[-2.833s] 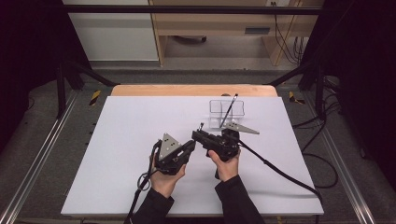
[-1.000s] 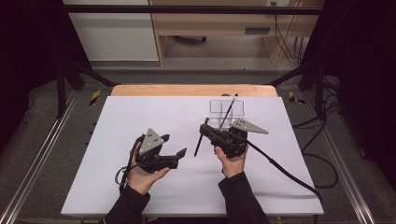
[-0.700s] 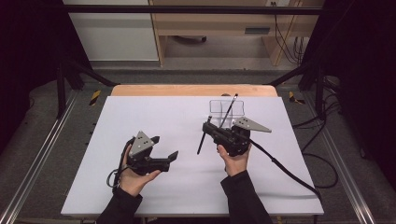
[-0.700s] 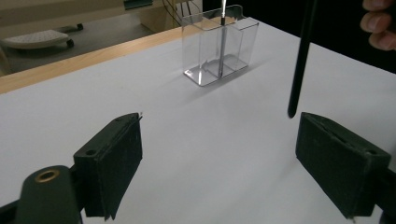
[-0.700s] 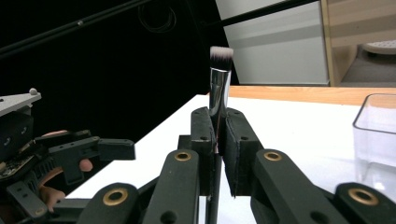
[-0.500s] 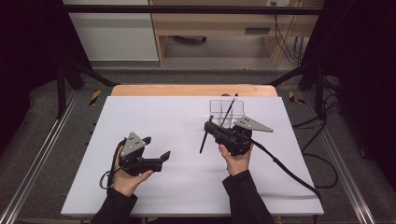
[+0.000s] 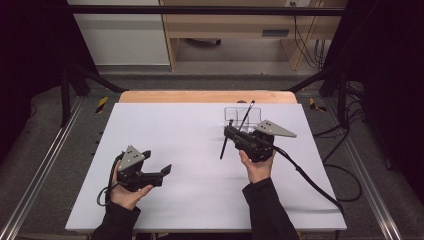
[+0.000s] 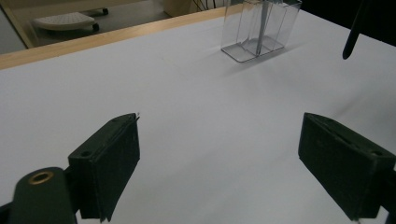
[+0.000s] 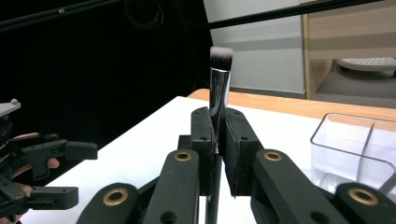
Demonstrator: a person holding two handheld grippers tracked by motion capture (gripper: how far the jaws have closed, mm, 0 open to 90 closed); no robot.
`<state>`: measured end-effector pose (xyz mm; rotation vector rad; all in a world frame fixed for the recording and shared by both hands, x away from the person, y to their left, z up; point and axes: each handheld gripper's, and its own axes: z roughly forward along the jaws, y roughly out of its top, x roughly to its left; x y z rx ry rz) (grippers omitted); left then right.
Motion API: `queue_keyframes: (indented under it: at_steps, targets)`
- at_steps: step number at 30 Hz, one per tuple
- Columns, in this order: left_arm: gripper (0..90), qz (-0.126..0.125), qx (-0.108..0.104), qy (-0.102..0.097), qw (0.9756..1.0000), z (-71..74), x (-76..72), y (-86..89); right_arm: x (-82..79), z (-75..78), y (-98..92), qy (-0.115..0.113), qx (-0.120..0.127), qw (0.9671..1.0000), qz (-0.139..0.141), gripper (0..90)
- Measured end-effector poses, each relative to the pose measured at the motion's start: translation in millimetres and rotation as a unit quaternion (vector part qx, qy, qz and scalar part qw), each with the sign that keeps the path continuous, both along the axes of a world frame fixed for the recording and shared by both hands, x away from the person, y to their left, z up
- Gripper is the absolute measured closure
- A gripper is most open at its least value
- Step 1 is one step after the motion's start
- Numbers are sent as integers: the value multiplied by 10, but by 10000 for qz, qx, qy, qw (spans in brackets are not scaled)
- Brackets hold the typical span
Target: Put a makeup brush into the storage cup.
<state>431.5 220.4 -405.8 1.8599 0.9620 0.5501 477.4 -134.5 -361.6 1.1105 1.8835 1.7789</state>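
the right hand-held gripper (image 9: 217,140) pinches a makeup brush (image 9: 218,79) between its jaws (bristles up), just before a clear organizer (image 7: 242,116). the left hand-held gripper (image 7: 162,172) has just been opening, spread and empty, low over the counter (image 7: 190,125).

Left tongs (image 7: 162,172) farther left (jaws wider).

Black-handled, silver-collared, white-tipped brush (image 9: 219,79); clear organizer (image 7: 242,116); white table (image 7: 175,130).
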Motion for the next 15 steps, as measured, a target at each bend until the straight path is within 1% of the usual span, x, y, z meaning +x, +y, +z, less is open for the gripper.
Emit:
queue_keyframes:
  at_steps: [2,12,15]
  targets:
    - [116,36,58,-6,10000,-11,0,13,13,10,-13,12,-12,10000,-27,839]
    - [106,125,77,71,9999,-58,17,63,85,62,-83,-42,-18,9998,-175,839]
    - [101,147,90,97,9998,-71,26,72,107,77,-108,-73,-64,9996,-251,839]
